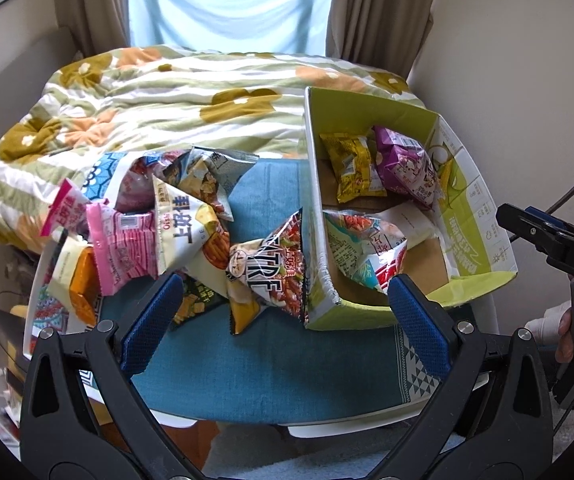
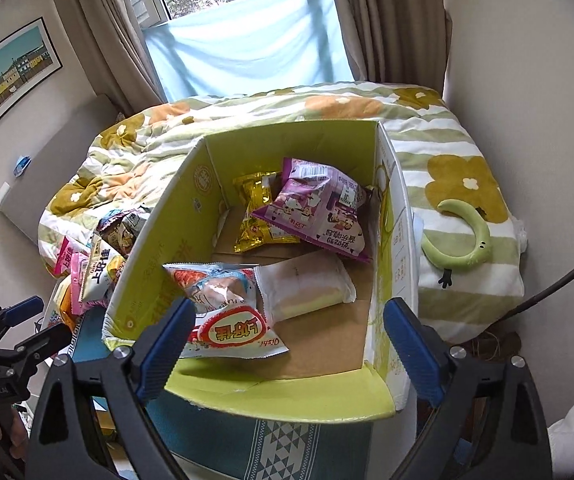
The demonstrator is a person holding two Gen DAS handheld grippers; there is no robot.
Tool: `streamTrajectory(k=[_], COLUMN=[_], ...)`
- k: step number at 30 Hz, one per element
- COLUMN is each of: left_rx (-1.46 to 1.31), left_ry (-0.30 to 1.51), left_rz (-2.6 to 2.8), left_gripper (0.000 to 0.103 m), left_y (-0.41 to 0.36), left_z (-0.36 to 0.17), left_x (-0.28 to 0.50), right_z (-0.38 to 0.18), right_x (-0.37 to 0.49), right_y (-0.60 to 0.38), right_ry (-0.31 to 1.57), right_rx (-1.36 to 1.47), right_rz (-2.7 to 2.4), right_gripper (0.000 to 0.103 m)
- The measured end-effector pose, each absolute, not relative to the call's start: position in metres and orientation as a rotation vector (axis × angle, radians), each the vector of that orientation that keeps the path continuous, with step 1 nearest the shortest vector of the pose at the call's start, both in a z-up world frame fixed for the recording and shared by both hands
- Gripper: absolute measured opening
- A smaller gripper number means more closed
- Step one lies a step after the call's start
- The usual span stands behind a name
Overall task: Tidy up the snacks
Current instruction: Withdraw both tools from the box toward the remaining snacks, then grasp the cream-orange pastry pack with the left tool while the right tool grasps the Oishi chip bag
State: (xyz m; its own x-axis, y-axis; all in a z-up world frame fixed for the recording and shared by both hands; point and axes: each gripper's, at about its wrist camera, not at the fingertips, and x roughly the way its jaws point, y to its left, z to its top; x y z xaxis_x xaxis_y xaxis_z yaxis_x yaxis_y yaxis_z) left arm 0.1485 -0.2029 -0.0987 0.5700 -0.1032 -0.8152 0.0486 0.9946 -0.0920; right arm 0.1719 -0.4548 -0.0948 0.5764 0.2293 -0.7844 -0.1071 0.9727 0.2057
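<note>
Green-lined cardboard box point(image 2: 207, 184) holds 4 snack packets; the rest lie piled point(image 1: 159, 216) left of it; your left gripper point(image 1: 283, 312) and right gripper point(image 2: 291, 320) both gape wide, empty.

The left tongs point(image 1: 283, 316) stand wide apart with nothing between them, above a blue cloth point(image 1: 279, 364) on the worktop. A heap of snack packets point(image 1: 155, 224) lies at the left. The green cardboard box point(image 1: 483, 216) at the right holds a yellow packet point(image 1: 351, 168), a purple packet point(image 1: 403, 164), a red-and-white packet point(image 1: 367, 248) and a pale wrapped one point(image 1: 411, 220). A floral quilt point(image 1: 175, 92) lies behind. The right tongs point(image 1: 535, 232) show at the right edge.
</note>
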Motion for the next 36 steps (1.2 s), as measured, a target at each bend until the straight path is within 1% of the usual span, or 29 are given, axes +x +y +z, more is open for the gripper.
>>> streamTrajectory(k=[10,20,27,36], left_rx=[-0.071,-0.046,-0.074,-0.047], left_ry=[0.875,0.879,0.929,1.050], left_rz=[-0.045,-0.035,-0.064,-0.139], left_gripper=[0.102,0.102,0.102,0.101], left_y=[-0.132,-0.032,0.031,0.076], left_z=[-0.065,-0.061,-0.083,-0.146], left_x=[0.127,0.124,0.137,0.166], right_z=[-0.051,-0.043,-0.053,-0.101], right_x=[0.145,0.127,0.130,0.148], right_y=[-0.410,-0.326,-0.257,-0.187], right_ry=[0.843,0.813,0.825,0.885], right_rx=[0.142,0.169,0.128,0.126], right_rz=[0.212,0.218,0.189,0.132], right_gripper=[0.094,0.094,0.094,0.094])
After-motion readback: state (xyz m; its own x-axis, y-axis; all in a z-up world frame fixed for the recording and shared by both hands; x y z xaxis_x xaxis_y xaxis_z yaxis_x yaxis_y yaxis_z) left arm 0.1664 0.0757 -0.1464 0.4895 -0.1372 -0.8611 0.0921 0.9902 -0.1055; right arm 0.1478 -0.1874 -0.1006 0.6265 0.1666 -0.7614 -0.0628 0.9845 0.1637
